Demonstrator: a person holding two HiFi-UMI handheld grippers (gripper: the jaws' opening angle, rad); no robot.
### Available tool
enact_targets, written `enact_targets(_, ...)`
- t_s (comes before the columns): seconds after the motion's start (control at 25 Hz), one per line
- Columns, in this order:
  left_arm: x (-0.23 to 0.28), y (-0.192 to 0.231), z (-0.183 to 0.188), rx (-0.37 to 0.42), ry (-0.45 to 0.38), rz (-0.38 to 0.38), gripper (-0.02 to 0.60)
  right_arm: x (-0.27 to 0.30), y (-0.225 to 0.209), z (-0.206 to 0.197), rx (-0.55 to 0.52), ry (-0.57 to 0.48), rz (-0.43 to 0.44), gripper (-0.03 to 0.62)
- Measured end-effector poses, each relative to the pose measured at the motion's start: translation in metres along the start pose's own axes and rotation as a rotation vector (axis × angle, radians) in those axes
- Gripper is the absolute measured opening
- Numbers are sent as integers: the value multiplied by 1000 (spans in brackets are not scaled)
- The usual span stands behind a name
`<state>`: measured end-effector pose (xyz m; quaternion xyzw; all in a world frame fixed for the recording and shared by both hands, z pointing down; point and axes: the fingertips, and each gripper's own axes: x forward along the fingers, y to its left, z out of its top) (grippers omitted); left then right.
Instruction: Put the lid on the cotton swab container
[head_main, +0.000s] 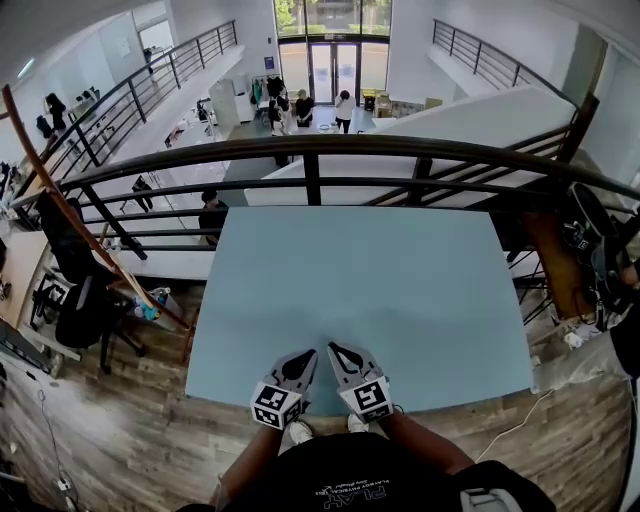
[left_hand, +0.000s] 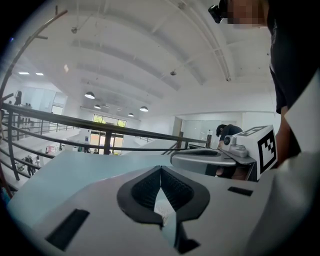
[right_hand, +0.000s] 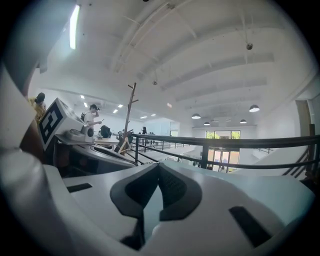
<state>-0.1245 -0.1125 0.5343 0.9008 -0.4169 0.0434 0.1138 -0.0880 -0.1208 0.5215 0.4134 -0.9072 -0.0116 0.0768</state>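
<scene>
Tabletop lies beneath left tongs and right tongs, both closed.

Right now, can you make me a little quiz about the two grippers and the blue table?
1. True or false: the left gripper is holding a lid.
2. Fill in the gap: the right gripper has its jaws ____ (open or shut).
3. Pick one: in the head view, over which part of the table are both grippers?
A. the near edge, close to the person
B. the far edge
C. the middle

Key: 1 false, its jaws are together with nothing between them; 2 shut; 3 A.
</scene>
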Motion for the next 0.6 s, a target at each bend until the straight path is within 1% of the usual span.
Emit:
enact_targets(0.08,0,-3,2,9,-5,-10,11,0,-1,-1,1,5,-2,18)
enact_targets(0.28,6,-6,1,14,2,-7,11,0,-9,-4,7,7,-2,18)
enact_targets(0.44,5,-1,-2,11,6,-4,11,4,-7,-7,12,14,-4,18)
enact_targets(0.6,11,3,0,8,7,-2,11,7,-15,-7,10,26,-10,18)
